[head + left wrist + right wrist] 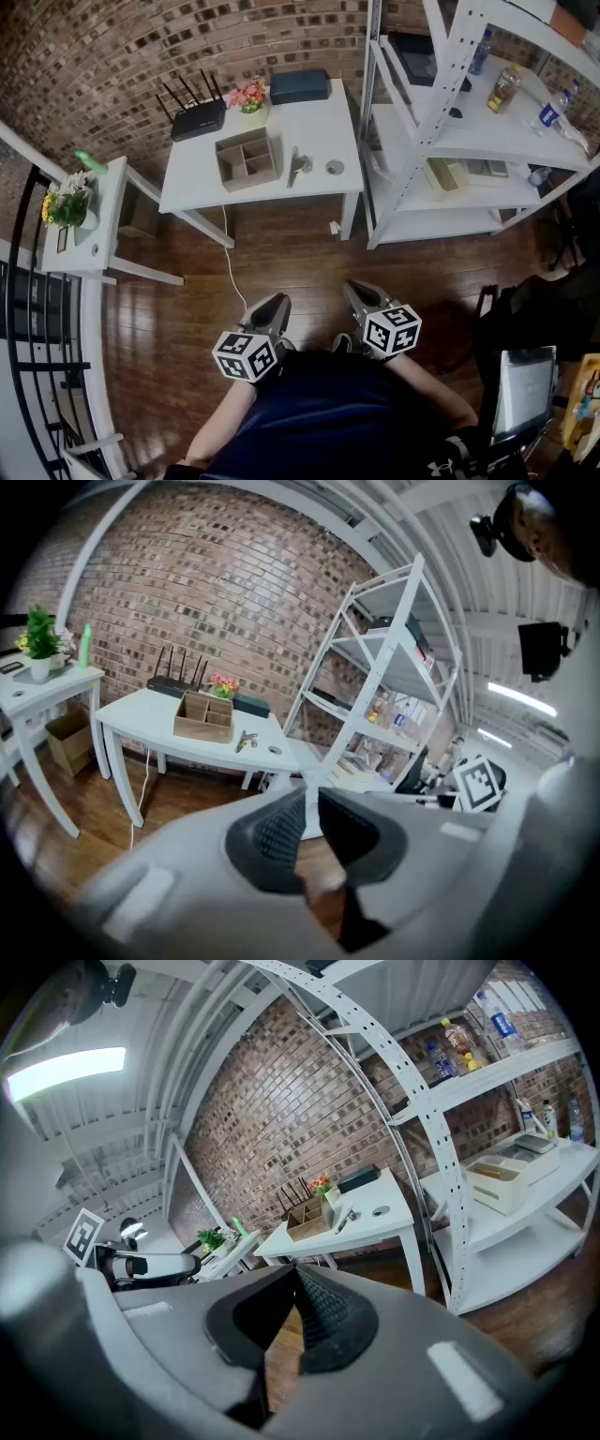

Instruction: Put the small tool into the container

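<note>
On the white table (314, 127) against the brick wall, the small tool (296, 167), a slim metal hand tool with grey handles, lies flat near the table's front edge. It sits just right of the container (247, 157), an open wooden organiser box with several compartments, and we see a narrow strip of bare table between the two. Further right along that front edge rests a small round grey disc (335, 168). At the table's back edge stand a black router (197, 117) with its antennas up, a little pot of pink flowers (249, 97) and a dark flat box (300, 86). A white cable (228, 258) hangs from the table down to the wooden floor (281, 253). To the table's right rises a white metal shelf unit (441, 94) holding bottles and trays; to its left stands a smaller white side table (98, 211) with a potted plant.

We hold both tools well short of the table, low over the floor and pointing toward it. The left tongs (277, 302) stand a narrow slit apart at the tips with nothing between them. The right tongs (354, 287) are pressed together, tips meeting, and carry nothing.
</note>
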Demonstrator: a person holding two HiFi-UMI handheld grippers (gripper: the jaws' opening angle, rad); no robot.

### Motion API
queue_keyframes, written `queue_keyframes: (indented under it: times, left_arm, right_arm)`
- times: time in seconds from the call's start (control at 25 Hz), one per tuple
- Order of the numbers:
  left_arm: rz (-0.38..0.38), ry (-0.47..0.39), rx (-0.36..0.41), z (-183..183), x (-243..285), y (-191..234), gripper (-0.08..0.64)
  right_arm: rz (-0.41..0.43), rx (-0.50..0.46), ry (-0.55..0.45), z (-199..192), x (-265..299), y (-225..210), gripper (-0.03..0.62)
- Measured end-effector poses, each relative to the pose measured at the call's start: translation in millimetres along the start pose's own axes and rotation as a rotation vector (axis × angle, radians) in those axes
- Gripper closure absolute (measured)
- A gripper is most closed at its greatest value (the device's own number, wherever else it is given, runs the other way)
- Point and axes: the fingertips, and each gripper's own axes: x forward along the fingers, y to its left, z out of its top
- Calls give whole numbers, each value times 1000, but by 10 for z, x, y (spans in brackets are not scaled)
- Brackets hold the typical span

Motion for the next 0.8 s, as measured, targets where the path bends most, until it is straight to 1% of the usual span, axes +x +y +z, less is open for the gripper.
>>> queue_keyframes:
  times: [0.12, 0.24, 0.36, 0.52, 0.64, 0.8]
  left_arm:
    - [14, -12, -3, 13, 48, -16, 520]
    - [34, -15, -22, 24, 66, 72, 522]
    - [29, -7, -28, 56, 129, 139, 522]
    - [-5, 3, -40, 157, 354, 282, 522]
    - [-52, 14, -46, 277, 594, 461, 522]
    - [-123, 9, -33, 609, 841, 778, 522]
  right_arm:
    - [9, 2, 9, 20, 16, -86, 581]
    - [12, 7, 25, -4, 82, -116, 581]
    - [8, 5, 39, 14, 185, -133, 581]
    - [-20, 5, 49, 104, 376, -236, 581]
    - [-69, 7, 48, 202, 571, -358, 581]
    - [-125, 16, 32, 432, 992, -384, 581]
